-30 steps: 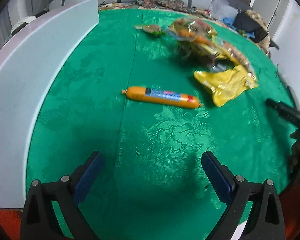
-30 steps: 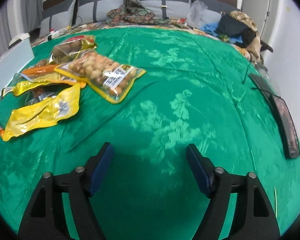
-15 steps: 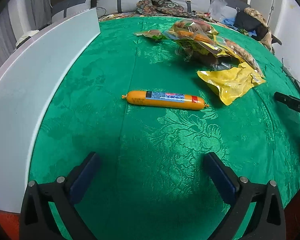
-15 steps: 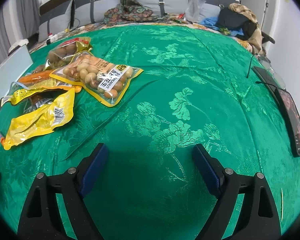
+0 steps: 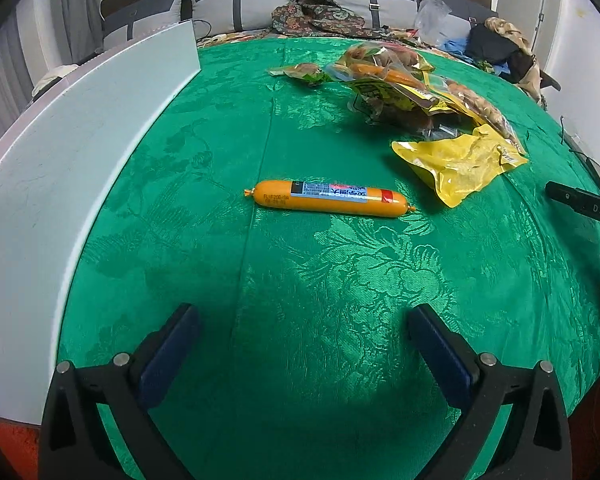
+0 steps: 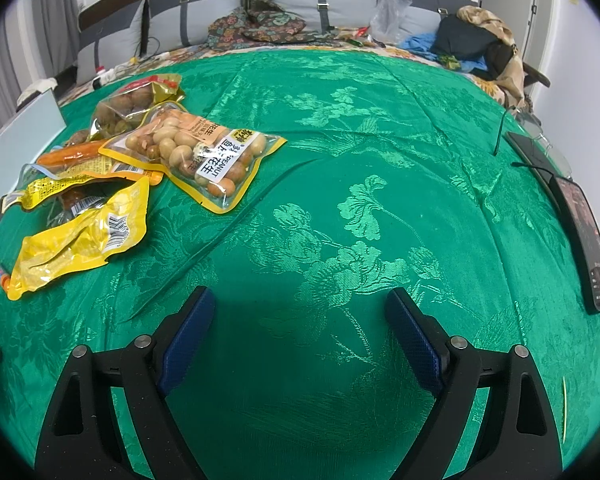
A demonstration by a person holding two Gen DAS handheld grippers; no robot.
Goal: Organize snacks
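Note:
An orange sausage stick (image 5: pixel 328 198) lies alone on the green tablecloth (image 5: pixel 300 280), ahead of my open, empty left gripper (image 5: pixel 304 320). A yellow pouch (image 5: pixel 456 160) lies to its right, in front of a pile of snack bags (image 5: pixel 396 84). In the right wrist view the yellow pouch (image 6: pixel 80 240), a clear peanut bag (image 6: pixel 204 156) and a second nut bag (image 6: pixel 136 106) lie at the far left. My right gripper (image 6: pixel 300 304) is open and empty over bare cloth, well right of the snacks.
A long white box wall (image 5: pixel 72 168) runs along the table's left edge. A phone (image 6: pixel 584 236) and cables lie at the right edge. Cushions and clothes sit behind the table. The tip of the right gripper (image 5: pixel 580 202) shows at the left wrist view's right edge.
Both grippers have drawn back and risen slightly, so the snacks sit a little farther off. Both stay open. No snack has moved.

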